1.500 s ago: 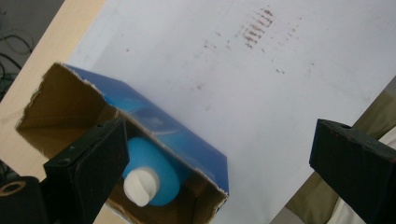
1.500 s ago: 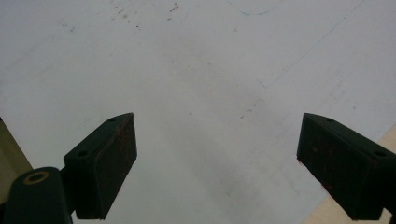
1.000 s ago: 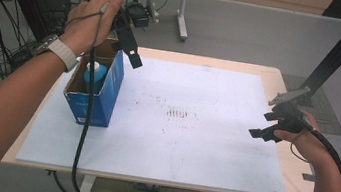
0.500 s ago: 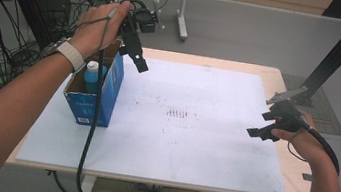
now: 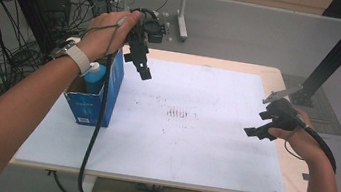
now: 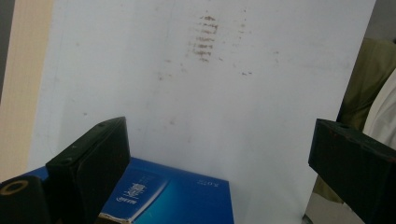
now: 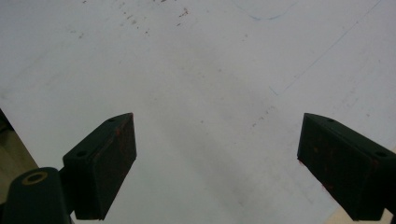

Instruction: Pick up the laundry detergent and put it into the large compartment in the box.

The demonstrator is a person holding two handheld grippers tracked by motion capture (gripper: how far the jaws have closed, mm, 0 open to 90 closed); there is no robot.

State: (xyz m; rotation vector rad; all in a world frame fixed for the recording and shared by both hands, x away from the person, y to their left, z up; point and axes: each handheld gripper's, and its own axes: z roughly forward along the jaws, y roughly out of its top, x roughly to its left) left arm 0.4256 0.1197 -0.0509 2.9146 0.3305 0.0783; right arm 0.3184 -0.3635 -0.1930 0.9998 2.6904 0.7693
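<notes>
One blue carton (image 5: 100,97) stands on the left part of the white sheet (image 5: 192,144) that covers the table (image 5: 282,79), its open top up and its long axis running from the near edge toward the far edge. Its blue side carries pale printed lettering, seen in the left gripper view (image 6: 140,191), but the characters are too small and blurred to read; a small white label on the end facing the person is likewise illegible. Inside the carton one bottle (image 5: 93,76) with a white cap and a blue body stands upright. The left gripper (image 5: 142,71) is held above the carton's far right corner, pointing down and toward the middle of the sheet, its two jaws spread wide with nothing between them. The right gripper (image 5: 254,132) hovers over the right side of the sheet, well apart from the carton, pointing left, its jaws also wide apart and empty over the bare white surface (image 7: 210,93). A patch of small brown marks (image 5: 179,113) stains the sheet's centre.
</notes>
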